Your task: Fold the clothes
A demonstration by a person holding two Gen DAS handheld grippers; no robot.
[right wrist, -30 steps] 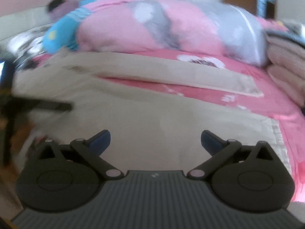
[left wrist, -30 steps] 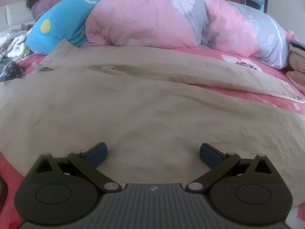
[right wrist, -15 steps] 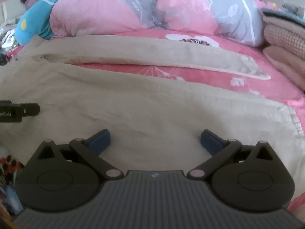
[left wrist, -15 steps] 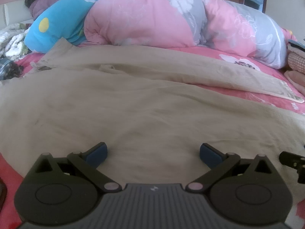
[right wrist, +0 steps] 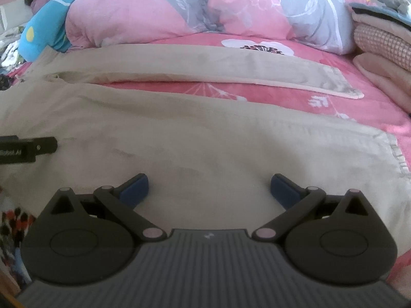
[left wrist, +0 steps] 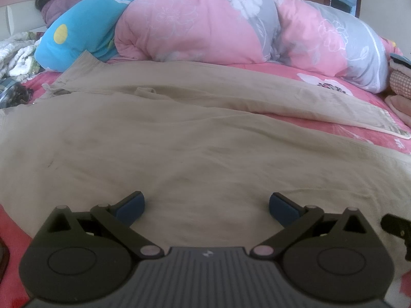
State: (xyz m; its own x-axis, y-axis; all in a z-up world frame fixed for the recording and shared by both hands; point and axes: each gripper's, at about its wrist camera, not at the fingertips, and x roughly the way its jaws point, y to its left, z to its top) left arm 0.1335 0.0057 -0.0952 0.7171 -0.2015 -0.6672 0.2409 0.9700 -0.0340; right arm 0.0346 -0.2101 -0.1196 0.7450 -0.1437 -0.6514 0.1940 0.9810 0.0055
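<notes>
Two claws over the bed, both with blue pads spread wide apart, nothing between them. Left claw (left wrist: 206, 205) sits above the near leg of the trousers (left wrist: 179, 141); right claw (right wrist: 209, 188) sits above the same leg, nearer its hem. Whether the pads touch the cloth cannot be told.

Trousers: beige, thin woven cloth, lying flat on the bed sheet (right wrist: 295, 95), waist toward the left, legs running to the right. The two legs are splayed in a narrow V, with pink sheet showing between them. Near leg is broad in view, softly wrinkled, with a faint dark mark at its left part in the left view; its hem shows a stitched band at right in the right view. Far leg lies flatter, its hem (left wrist: 390, 125) paler with a light edge. A small fold stands up near the crotch.

Sheet: pink with white flower print. Behind the trousers lies a rolled quilt (left wrist: 205, 30), pink and grey with a blue end. Folded pile (right wrist: 382, 38) of pinkish cloth sits at the right edge. The left claw's body shows at the left edge of the right view.
</notes>
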